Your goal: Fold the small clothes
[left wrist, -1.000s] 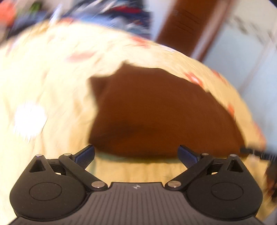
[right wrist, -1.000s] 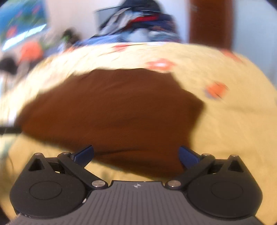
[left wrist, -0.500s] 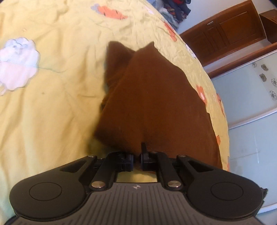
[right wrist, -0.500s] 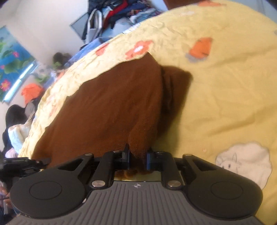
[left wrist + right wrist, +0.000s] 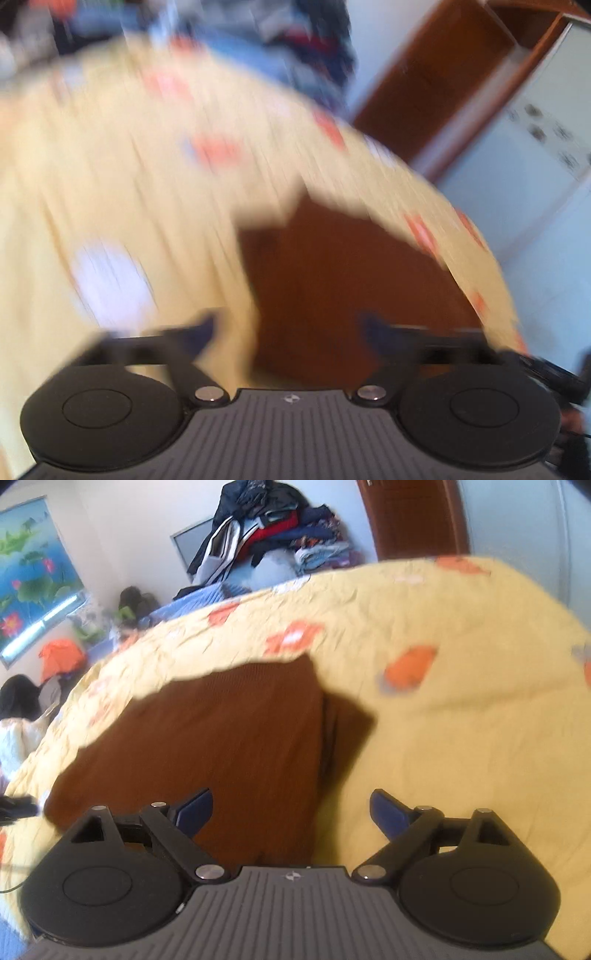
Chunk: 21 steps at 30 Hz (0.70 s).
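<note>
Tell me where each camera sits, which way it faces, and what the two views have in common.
Left wrist: rides the left gripper, looking forward and down over the brown garment on the yellow bedspread; heavily blurred; jaws opening, nothing between them.
Right wrist: rides the right gripper, facing the same garment, with a clothes pile behind; jaws opening, empty.
Shared: garment, bedspread, wooden door.

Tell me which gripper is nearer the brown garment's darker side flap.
Right. The right gripper, jaws opening and empty, hangs just before the flap; the left gripper, also opening empty, is at the brown garment's opposite end.
</note>
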### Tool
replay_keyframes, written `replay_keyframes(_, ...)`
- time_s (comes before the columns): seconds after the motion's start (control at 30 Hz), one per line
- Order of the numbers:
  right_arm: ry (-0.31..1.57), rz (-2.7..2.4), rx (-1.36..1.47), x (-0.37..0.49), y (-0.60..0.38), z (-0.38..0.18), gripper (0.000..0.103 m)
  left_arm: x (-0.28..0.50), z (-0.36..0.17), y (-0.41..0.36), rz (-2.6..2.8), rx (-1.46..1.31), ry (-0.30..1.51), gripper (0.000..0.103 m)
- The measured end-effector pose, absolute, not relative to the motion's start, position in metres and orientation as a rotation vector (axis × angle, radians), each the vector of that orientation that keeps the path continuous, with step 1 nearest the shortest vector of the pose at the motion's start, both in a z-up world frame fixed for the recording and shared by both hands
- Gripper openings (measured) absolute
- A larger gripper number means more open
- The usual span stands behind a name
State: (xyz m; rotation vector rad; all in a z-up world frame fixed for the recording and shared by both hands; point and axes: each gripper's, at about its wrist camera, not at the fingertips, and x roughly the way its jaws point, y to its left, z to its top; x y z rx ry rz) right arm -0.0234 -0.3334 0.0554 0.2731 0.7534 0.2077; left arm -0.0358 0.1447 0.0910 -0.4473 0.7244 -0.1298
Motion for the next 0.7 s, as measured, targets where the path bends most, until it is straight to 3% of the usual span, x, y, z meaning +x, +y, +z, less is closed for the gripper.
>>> replay_keyframes(0.07,0.731,0.201,0.278,0.002,-0.339,0.064,0.088,-0.010,0.104,0.139,-0.089,-0.352,0.673,0.103)
replay_keyframes(0.2,0.743,0.244,0.319,0.088,-0.334,0.062,0.087,0.083,0.085,0.104,-0.119,-0.231,0.748,0.102)
replay_keyframes(0.37,0.844,0.209,0.321,0.180,-0.317,0.036,0.081,0.170,0.041,0.045,-0.125,-0.015,0.874,0.074)
replay_keyframes(0.4,0.863,0.200,0.304,0.188,-0.309,0.030,0.072,0.178,0.033,0.037,-0.134,0.007,0.892,0.068)
replay_keyframes(0.43,0.880,0.206,0.288,0.193,-0.302,0.025,0.048,0.181,0.028,0.033,-0.154,0.010,0.890,0.057)
replay_keyframes(0.47,0.893,0.234,0.269,0.197,-0.295,0.021,0.035,0.178,0.030,0.033,-0.170,-0.004,0.854,0.012)
replay_keyframes(0.5,0.889,0.256,0.233,0.197,-0.286,0.019,0.021,0.181,0.032,0.034,-0.161,-0.013,0.851,0.006)
replay_keyframes(0.7,0.767,0.233,0.169,0.182,-0.282,0.029,0.018,0.166,0.022,0.065,-0.073,-0.122,0.790,0.006)
